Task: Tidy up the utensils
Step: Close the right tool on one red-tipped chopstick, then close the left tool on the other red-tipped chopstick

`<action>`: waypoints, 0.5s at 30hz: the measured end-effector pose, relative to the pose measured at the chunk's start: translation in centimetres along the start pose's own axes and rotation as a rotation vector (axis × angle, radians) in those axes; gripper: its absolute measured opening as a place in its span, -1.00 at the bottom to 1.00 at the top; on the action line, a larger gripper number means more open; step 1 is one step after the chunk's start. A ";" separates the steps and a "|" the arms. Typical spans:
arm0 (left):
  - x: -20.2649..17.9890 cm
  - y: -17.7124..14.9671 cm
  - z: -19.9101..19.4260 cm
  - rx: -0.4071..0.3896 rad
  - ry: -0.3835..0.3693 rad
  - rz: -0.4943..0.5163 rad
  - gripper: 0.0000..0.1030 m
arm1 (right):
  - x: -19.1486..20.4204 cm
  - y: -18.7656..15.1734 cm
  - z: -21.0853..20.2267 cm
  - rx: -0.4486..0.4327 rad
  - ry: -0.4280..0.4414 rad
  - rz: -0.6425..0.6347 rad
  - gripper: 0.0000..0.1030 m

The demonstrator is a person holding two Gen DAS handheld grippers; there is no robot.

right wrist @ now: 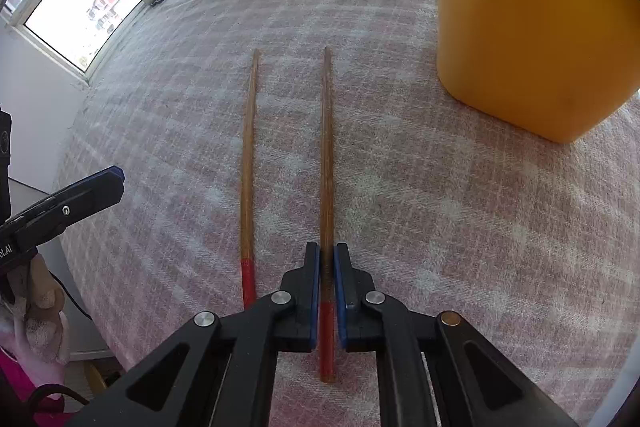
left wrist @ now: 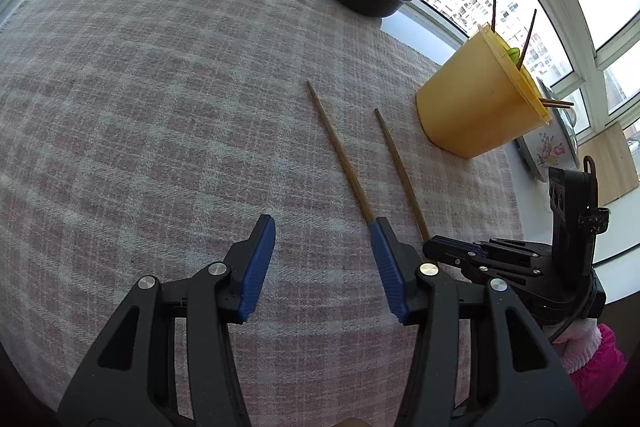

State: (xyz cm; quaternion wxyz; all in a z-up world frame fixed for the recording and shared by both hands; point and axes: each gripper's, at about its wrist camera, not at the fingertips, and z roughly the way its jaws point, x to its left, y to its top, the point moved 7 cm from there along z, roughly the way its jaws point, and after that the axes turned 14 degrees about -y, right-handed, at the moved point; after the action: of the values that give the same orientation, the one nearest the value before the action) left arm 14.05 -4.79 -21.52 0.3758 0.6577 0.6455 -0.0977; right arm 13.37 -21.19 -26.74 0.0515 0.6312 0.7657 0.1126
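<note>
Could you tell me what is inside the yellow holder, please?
Three thin brown sticks and something green poke above the rim of the yellow holder; its opaque wall hides whatever lies lower.

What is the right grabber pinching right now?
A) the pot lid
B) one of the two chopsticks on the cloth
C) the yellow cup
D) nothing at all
B: the right gripper has its blue pads closed on the right-hand chopstick, near its red end, while the other chopstick lies free on the cloth and the left gripper stands open with nothing between its pads.
</note>
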 end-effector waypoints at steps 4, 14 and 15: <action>-1.3 0.3 2.0 0.041 -0.016 0.039 -0.13 | -1.4 -2.8 -0.6 0.015 0.013 0.084 -0.91; -1.7 1.0 6.8 0.124 0.009 0.066 -0.20 | -3.8 -6.8 -1.7 0.020 -0.029 0.197 -0.91; -1.7 1.2 7.1 0.127 0.013 0.065 -0.20 | -4.0 -6.8 -1.8 0.017 -0.044 0.197 -0.91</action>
State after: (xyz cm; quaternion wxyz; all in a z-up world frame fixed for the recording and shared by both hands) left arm 17.45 -10.35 -25.03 0.3320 0.7016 0.6186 -0.1219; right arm 7.31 -26.50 -26.86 0.0518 0.7062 0.6994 0.0968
